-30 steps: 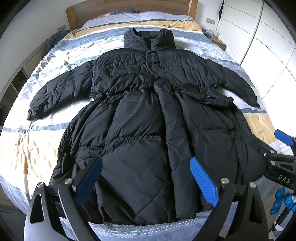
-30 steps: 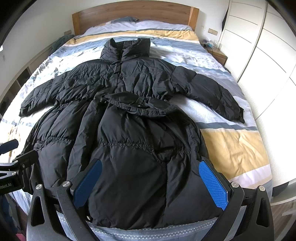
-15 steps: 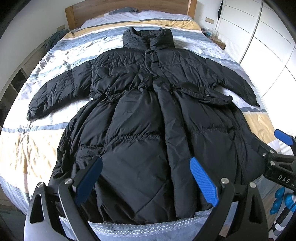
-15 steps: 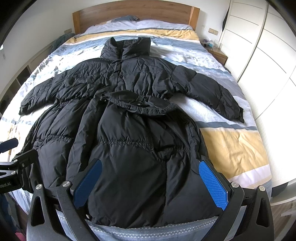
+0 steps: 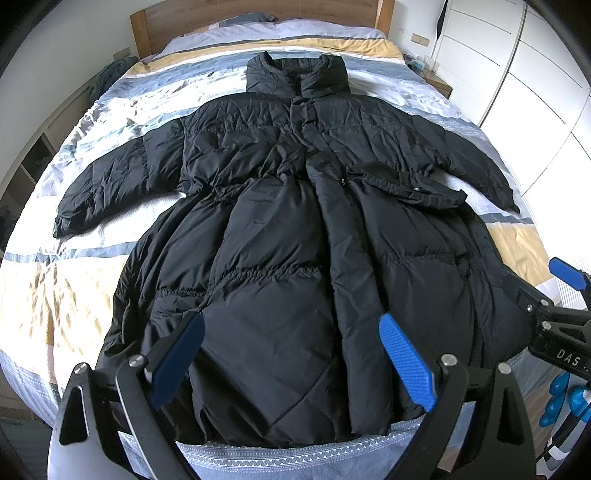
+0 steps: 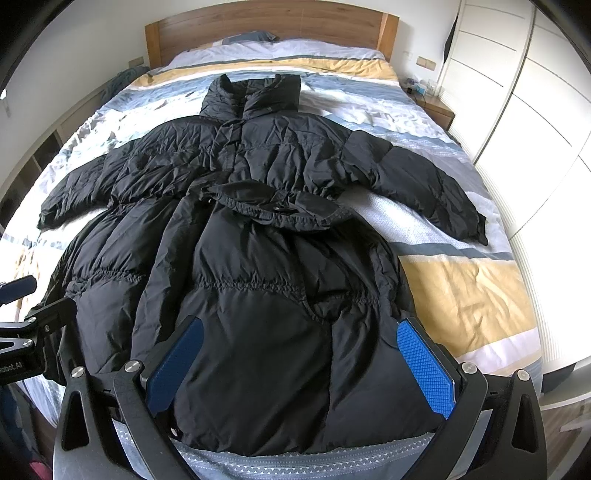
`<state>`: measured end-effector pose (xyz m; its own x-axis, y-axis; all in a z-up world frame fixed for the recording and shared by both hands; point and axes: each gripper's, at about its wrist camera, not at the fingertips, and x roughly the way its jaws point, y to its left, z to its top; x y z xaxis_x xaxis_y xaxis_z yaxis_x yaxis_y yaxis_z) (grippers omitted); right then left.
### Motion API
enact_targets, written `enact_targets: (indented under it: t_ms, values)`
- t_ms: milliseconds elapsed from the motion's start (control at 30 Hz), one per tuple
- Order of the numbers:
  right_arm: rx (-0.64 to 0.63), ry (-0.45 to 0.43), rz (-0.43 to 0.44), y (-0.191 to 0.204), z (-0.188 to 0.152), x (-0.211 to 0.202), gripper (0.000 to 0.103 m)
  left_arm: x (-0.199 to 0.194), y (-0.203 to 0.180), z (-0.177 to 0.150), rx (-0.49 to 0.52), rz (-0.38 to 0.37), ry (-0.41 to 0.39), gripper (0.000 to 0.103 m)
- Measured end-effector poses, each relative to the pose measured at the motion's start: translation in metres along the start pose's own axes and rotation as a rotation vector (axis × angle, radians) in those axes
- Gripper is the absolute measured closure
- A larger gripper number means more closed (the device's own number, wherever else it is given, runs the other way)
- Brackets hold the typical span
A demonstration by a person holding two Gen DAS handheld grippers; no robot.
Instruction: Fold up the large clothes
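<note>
The black puffer coat (image 5: 280,236) lies spread flat, front side up, on the striped duvet (image 5: 66,295) of the bed, filling most of its middle. Its long axis runs up the bed: the stand-up collar (image 5: 295,75) points toward the wooden headboard (image 6: 269,27), and the hem (image 6: 295,432) lies at the foot edge, just in front of both tools. The sleeves stretch out to either side, the left-hand sleeve (image 5: 110,184) toward the shelving wall and the right-hand sleeve (image 6: 424,184) toward the white wardrobe (image 6: 524,110). A loose waist belt (image 6: 280,212) lies crumpled across the middle.

The left tool (image 5: 290,354) hovers over the hem with its blue pads wide apart and nothing between them; the right tool (image 6: 299,363) is likewise spread wide and holds nothing. Each tool's edge shows at the side of the other's view, so they are side by side at the foot of the bed.

By my reading, folding has not yet begun; this is the lining-up step before the first grip. The next move probably calls for pinching a sleeve cuff or a side edge and carrying it over toward the centre front. The padded, slippery shell will likely need a deep bite so that it does not slide out
</note>
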<state>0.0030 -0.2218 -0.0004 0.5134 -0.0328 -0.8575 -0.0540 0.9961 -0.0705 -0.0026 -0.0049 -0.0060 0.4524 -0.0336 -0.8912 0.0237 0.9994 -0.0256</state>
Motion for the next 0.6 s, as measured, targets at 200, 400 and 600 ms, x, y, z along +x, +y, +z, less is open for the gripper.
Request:
enact_targets:
  t_ms: [200,400,600]
  values:
    - [-0.001,0.003,0.003,-0.001,0.001,0.002,0.000,0.002,0.000,-0.001,0.001,0.001,0.003,0.007]
    - [0.001,0.005,0.007,-0.002,0.003,0.006,0.000,0.005,0.002,-0.003,-0.004,0.011,0.010,0.007]
    - [0.001,0.006,0.007,-0.002,0.003,0.006,0.000,0.012,0.005,0.002,-0.016,0.022,0.027,0.007]
